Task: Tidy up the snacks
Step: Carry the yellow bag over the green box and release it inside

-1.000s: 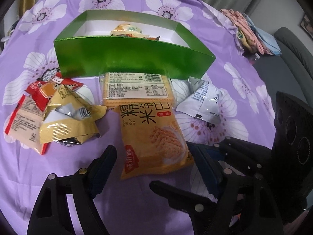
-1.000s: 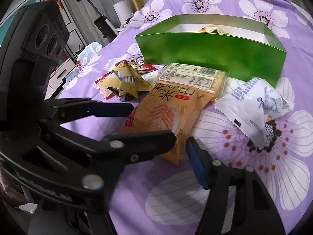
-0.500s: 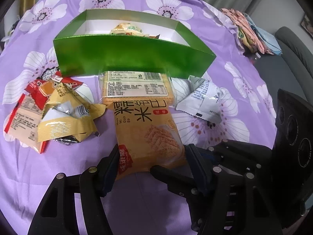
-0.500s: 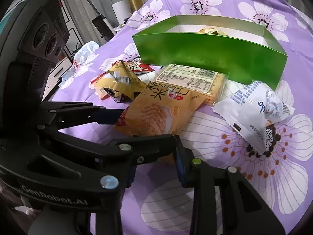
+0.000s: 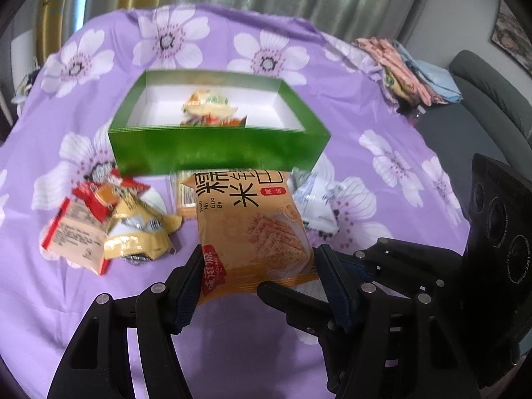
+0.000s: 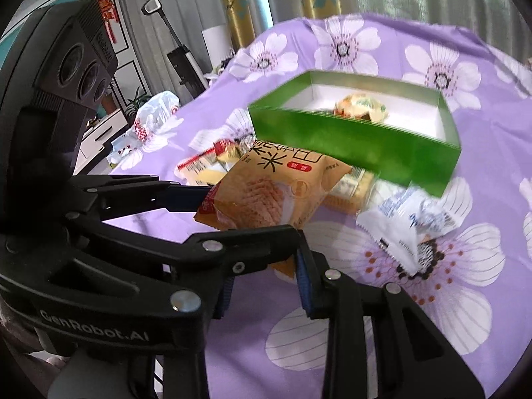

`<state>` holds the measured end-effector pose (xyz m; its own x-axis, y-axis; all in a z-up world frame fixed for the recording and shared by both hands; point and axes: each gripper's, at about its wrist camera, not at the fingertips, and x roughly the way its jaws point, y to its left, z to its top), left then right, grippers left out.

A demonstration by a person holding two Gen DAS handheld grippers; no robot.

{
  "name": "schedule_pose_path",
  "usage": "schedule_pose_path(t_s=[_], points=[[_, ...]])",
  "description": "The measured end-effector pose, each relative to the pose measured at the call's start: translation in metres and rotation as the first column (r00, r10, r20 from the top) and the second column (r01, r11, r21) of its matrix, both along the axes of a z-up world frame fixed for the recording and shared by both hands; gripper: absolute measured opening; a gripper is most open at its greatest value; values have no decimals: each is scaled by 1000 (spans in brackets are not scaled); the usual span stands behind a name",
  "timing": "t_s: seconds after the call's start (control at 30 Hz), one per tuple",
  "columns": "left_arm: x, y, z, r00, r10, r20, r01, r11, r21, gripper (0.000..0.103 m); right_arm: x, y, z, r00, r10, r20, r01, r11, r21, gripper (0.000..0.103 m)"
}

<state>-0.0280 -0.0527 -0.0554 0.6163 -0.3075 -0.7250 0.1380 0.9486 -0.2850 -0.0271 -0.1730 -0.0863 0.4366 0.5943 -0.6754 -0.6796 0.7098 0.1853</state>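
- Left wrist view: your left gripper [image 5: 257, 274] grasps the orange rice-cracker packet [image 5: 247, 229] by its near end, one pad on each side edge; the packet is lifted clear of the purple flowered tablecloth [image 5: 382, 106].
- Right wrist view: your right gripper [image 6: 266, 272] is clenched on the near corner of the same packet [image 6: 266, 196], its blue pads pinching the wrapper edge. Both grippers thus share one packet.
- Green box [image 5: 216, 148]: it stands open-topped near the middle of the table, just beyond the held packet. Inside, on its white floor, lies a yellow-green snack pack [image 5: 209, 104].
- Beige cracker pack [image 5: 184, 199]: it lies flat on the cloth against the box's near wall, partly hidden behind the lifted packet.
- White wrapped snack [image 6: 412, 226]: it rests on the cloth toward the table's right edge, just beside the box's near right corner.
- Yellow crumpled packet [image 5: 139, 232] and red-and-cream packet [image 5: 76, 236]: they lie overlapping, toward the left edge of the table.
- Folded cloths [image 5: 409, 73]: stacked at the far right edge.
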Motion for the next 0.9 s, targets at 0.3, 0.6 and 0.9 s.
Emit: schedule_pose_path(t_s=[0.3,0.6,0.9], points=[[1,1,24,997,-9,75,8,1000,25,66,-2,0,27,997,-6,82,4,1000,18,33],[12,3,36,994,-7,108,4,1000,31,66,11,3,39,993,-12,116,8,999,34,33],[25,4,46,990,-11,142,5,999,42,66,23,6,47,989,-19,145,13,999,44,33]])
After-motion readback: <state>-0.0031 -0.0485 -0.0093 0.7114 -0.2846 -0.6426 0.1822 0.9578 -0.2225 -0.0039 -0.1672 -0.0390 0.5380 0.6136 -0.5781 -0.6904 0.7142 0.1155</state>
